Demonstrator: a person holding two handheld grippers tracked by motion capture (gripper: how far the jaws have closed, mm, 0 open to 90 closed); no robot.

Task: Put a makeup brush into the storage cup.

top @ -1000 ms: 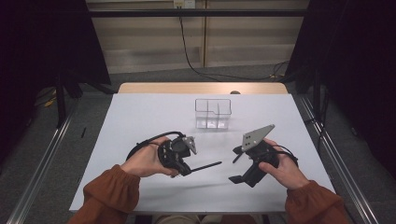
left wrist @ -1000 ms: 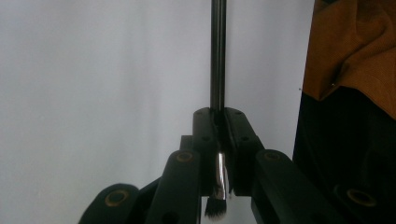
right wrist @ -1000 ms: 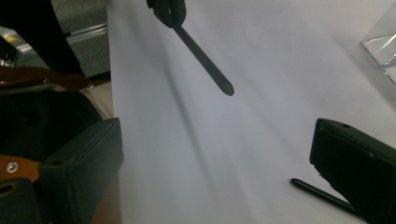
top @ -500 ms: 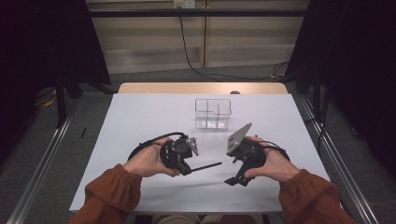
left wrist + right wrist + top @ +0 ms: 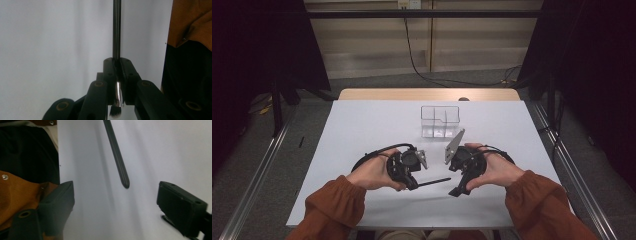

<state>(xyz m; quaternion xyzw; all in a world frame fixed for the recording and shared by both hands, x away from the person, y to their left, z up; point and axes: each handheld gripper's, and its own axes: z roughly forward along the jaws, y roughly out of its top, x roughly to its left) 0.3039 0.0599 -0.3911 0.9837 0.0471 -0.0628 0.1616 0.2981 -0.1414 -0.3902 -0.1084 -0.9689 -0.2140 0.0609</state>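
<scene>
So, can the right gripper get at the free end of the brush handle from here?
Probably yes: the right gripper stands open, the brush handle tip lies just ahead of the gap, and nothing sits between them.

I see both forearms entering from the near edge, sleeves rust-orange, each hand wrapped around its tool. My left gripper point(image 5: 414, 175) lies low, pointing toward the right hand, jaws clamped tight together. My right gripper point(image 5: 457, 186) faces it from just beside, tilted nearward; its jaws stand apart with a clear gap, having just been narrowing, nothing pressed between them.
</scene>
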